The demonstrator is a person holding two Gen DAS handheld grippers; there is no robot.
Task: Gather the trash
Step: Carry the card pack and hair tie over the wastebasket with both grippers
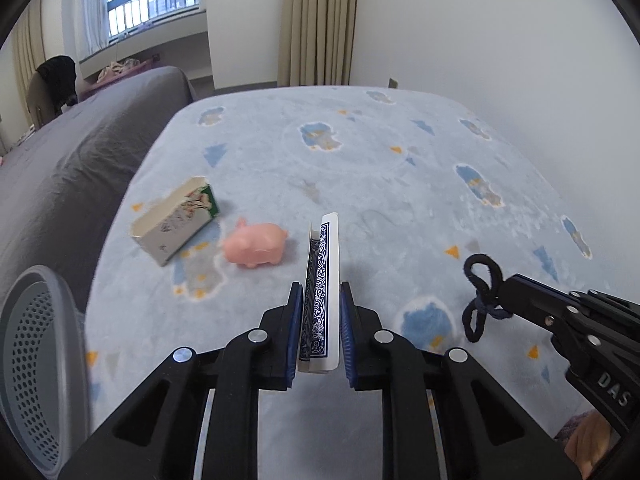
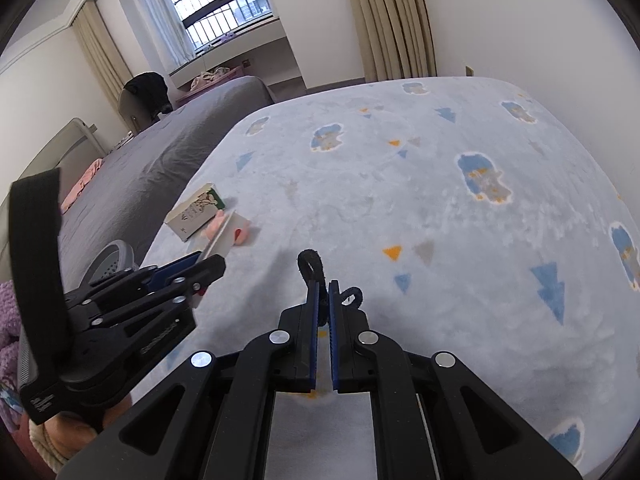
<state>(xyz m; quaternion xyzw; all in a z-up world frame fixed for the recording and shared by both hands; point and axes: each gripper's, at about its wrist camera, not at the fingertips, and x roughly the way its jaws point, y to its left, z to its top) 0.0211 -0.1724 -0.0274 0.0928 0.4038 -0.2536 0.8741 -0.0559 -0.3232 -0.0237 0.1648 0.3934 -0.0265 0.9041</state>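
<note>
Left tool, right tool: black frames, blue pads, silver screws, white lettering.

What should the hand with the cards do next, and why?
Probably swing left to the grey basket and drop the card deck in. The left gripper is shut on it, lifted off the blanket, and the basket sits close by.

One carton, one pig, one card, one cord, one basket.

A small open carton and a pink toy pig sit side by side on the blue patterned blanket, a perforated grey basket at its near-left edge; the blanket's right and far stretches lie open.
</note>
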